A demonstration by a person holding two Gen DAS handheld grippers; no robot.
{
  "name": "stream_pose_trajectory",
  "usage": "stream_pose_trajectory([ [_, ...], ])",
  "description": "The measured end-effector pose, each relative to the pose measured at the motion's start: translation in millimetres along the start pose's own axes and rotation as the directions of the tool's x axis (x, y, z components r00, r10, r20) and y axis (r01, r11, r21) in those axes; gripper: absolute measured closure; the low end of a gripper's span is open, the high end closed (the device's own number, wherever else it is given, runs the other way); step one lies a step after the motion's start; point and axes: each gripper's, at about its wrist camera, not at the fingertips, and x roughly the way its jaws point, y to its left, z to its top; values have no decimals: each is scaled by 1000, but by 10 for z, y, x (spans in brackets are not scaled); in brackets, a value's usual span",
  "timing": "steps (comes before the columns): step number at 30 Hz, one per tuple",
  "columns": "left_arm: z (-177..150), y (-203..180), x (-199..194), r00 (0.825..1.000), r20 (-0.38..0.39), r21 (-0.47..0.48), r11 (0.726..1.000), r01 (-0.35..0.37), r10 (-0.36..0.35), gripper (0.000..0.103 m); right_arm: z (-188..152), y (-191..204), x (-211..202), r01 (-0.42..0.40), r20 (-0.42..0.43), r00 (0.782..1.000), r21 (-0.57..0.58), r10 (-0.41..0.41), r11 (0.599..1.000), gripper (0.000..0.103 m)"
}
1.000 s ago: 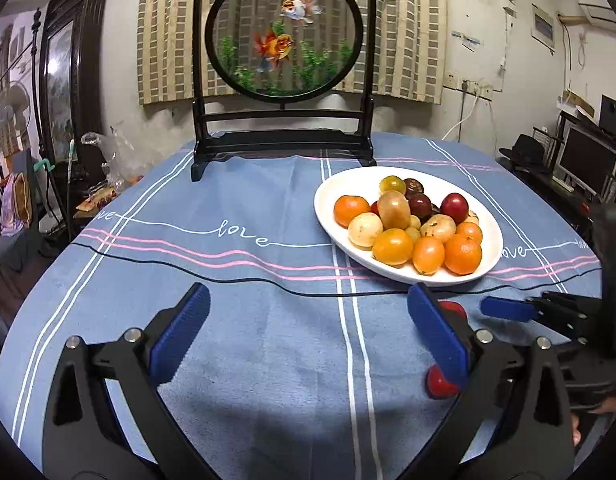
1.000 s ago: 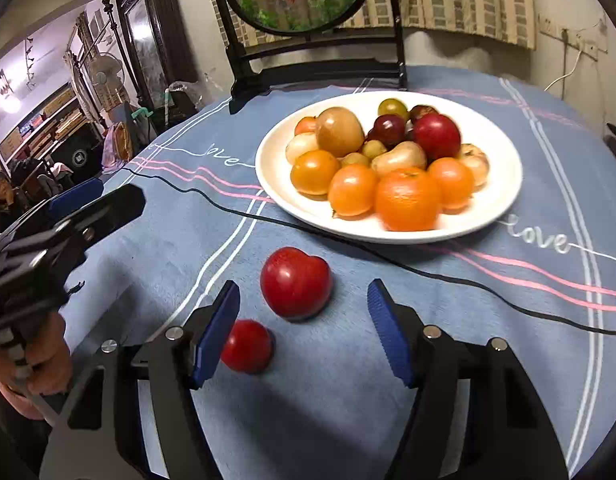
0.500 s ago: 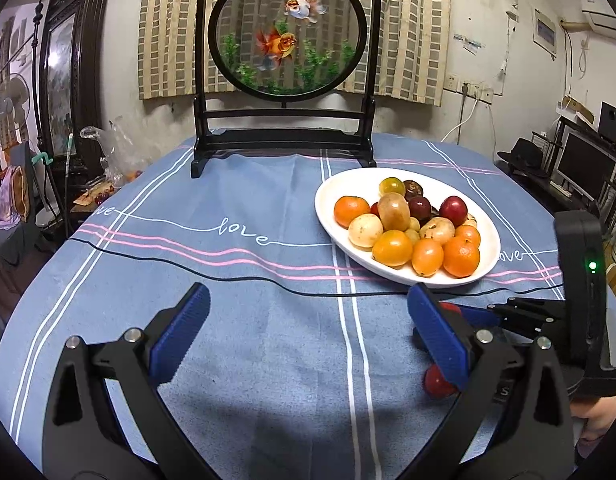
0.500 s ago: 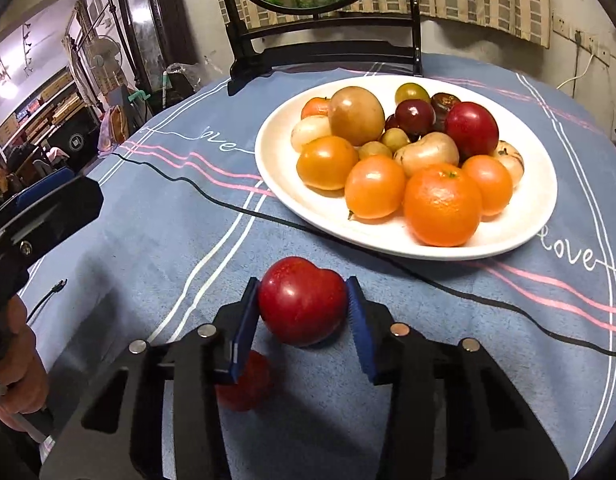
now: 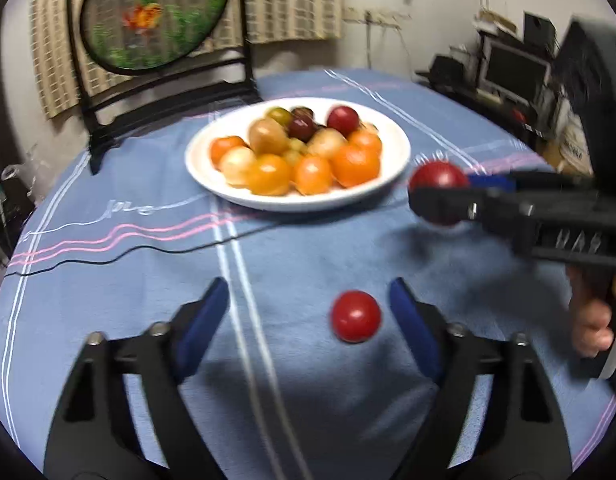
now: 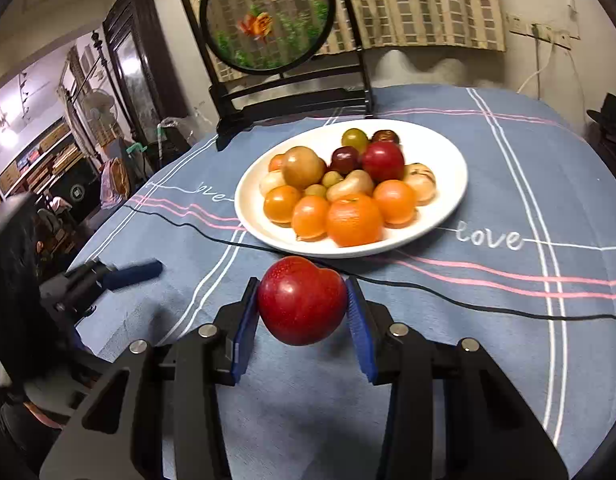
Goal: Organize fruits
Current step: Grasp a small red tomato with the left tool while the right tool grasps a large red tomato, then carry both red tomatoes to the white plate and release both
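A white plate (image 5: 395, 148) (image 6: 455, 168) piled with orange, yellow and dark red fruits stands mid-table on the blue cloth. My right gripper (image 6: 302, 292) is shut on a large red fruit (image 6: 300, 308) and holds it off the cloth, just short of the plate's near rim. In the left wrist view that large red fruit (image 5: 439, 176) hangs at the right in the right gripper (image 5: 439, 200). A small red fruit (image 5: 355, 316) lies on the cloth between the jaws of my left gripper (image 5: 308, 320), nearer the right pad. These jaws are closing and the pads are clear of it.
A round goldfish screen (image 5: 156, 20) (image 6: 268, 20) on a black stand sits behind the plate. A thin black cable (image 6: 467, 300) crosses the cloth in front of the plate. A person's hand (image 5: 591, 320) grips the right tool. Monitors and clutter (image 5: 511, 68) lie beyond the table's right edge.
The right gripper closed on the large red fruit and raised it toward the plate. The left gripper swung right and down to straddle the small red fruit, and its jaws narrowed.
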Motion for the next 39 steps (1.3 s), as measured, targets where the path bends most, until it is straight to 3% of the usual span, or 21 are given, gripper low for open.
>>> stream_pose_trajectory([
  [5, -35, -101, 129, 999, -47, 28, 999, 15, -14, 38, 9, -2, -15, -10, 7, 1000, 5, 10, 1000, 60],
  [10, -59, -207, 190, 996, -79, 67, 997, 33, -27, 56, 8, 10, -26, -13, 9, 1000, 4, 13, 1000, 60],
  [21, -91, -290, 271, 995, -98, 96, 995, 34, -25, 71, 10, 21, -66, -10, 24, 1000, -1, 10, 1000, 60],
  [32, -72, -240, 259, 996, -85, 77, 997, 22, -15, 73, 10, 13, -73, -4, 23, 1000, 2, 3, 1000, 60],
  [39, 158, 66, 0, 999, 5, -47, 998, 50, -50, 73, 59, 13, -152, -14, 55, 998, -3, 15, 1000, 60],
])
